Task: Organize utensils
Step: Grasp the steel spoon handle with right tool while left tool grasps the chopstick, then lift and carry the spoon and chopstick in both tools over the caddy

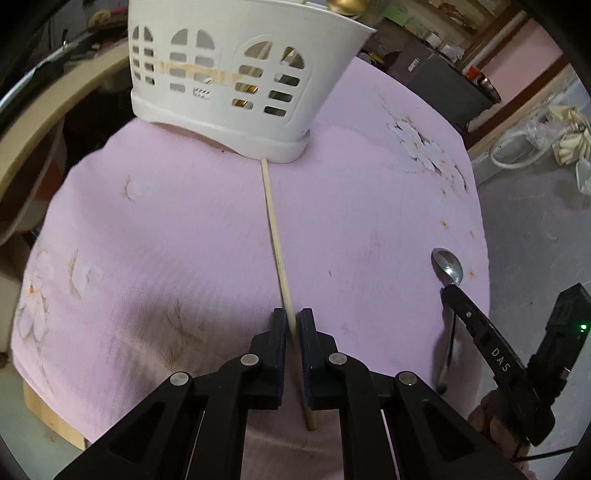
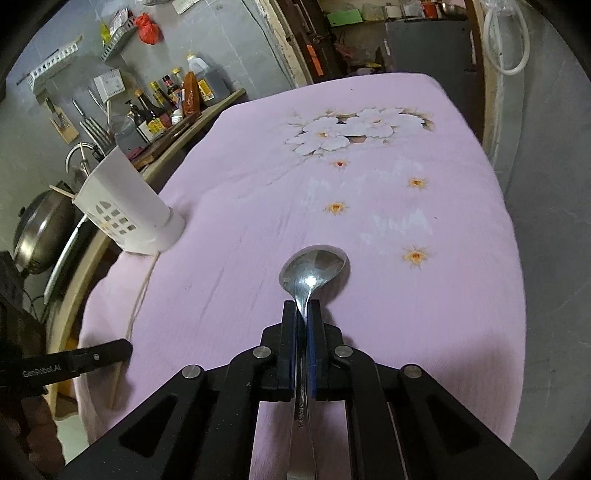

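Note:
A white utensil basket (image 1: pixel 229 77) stands at the far edge of the pink cloth; it also shows at the left in the right wrist view (image 2: pixel 125 214). My left gripper (image 1: pixel 293 321) is shut on a long wooden chopstick (image 1: pixel 275 236) whose far tip touches the basket's base. My right gripper (image 2: pixel 306 310) is shut on the neck of a steel spoon (image 2: pixel 314 269), bowl pointing forward, low over the cloth. The spoon (image 1: pixel 447 266) and right gripper (image 1: pixel 448 293) also show at the right of the left wrist view.
A pink flowered cloth (image 2: pixel 369 206) covers the table. The table's right edge drops to a grey floor (image 1: pixel 535 229). Bottles (image 2: pixel 173 99) and a wok (image 2: pixel 40 229) stand on a counter beyond the left edge. Gold utensils (image 1: pixel 347 5) stand in the basket.

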Demonstrator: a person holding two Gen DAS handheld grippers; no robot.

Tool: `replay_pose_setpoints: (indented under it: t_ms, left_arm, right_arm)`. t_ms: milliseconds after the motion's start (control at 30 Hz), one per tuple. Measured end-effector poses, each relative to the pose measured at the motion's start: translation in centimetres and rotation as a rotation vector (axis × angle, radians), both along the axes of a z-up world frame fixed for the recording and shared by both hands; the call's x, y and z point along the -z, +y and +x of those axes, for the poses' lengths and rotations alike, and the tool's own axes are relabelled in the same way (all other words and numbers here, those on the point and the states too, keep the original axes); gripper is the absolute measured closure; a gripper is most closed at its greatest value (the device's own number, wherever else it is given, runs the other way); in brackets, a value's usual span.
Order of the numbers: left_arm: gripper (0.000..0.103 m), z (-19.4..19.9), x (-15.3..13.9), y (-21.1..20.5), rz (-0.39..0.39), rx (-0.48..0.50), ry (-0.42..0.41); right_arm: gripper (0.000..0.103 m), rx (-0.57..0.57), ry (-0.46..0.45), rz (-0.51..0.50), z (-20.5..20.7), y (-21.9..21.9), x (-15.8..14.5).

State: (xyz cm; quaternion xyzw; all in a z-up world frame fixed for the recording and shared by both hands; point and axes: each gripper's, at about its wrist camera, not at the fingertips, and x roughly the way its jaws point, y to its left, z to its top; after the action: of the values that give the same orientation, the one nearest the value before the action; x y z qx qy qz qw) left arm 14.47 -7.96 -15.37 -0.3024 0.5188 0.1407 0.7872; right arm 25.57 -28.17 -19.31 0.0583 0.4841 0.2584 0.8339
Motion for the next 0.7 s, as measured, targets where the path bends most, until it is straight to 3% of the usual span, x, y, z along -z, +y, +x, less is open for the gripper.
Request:
replay_pose_setpoints:
  t_ms: [200, 267, 400, 467, 533, 700]
  left_arm:
    - [0.088, 0.4, 0.5, 1.1, -0.063, -0.019, -0.007]
    - [0.084, 0.6, 0.5, 1.2, -0.062, -0.021, -0.01]
    - [0.082, 1.2, 0.7, 1.1, -0.048, -0.013, -0.008]
    - [0.083, 1.4, 0.7, 0.8, -0.027, 0.006, 0.006]
    - [0.093, 1.0, 0.5, 0.7, -0.011, 0.024, 0.011]
    - [0.098, 1.0, 0.1, 0.2, 0.001, 0.047, 0.022]
  right_arm:
    - [0.09, -0.012, 0.06, 0.071, 1.2, 0.1, 0.7]
    - [0.085, -0.013, 0.073, 0.089, 1.4, 0.1, 0.9]
    - [0.084, -0.009, 0.087, 0.111, 1.8, 0.3, 1.0]
    - [0.084, 0.004, 0.099, 0.136, 2.2, -0.2, 1.1]
    - [0.084, 0.028, 0.115, 0.167, 2.6, -0.6, 1.2]
    - [0.084, 0.087, 0.158, 0.214, 3.6, -0.8, 1.9]
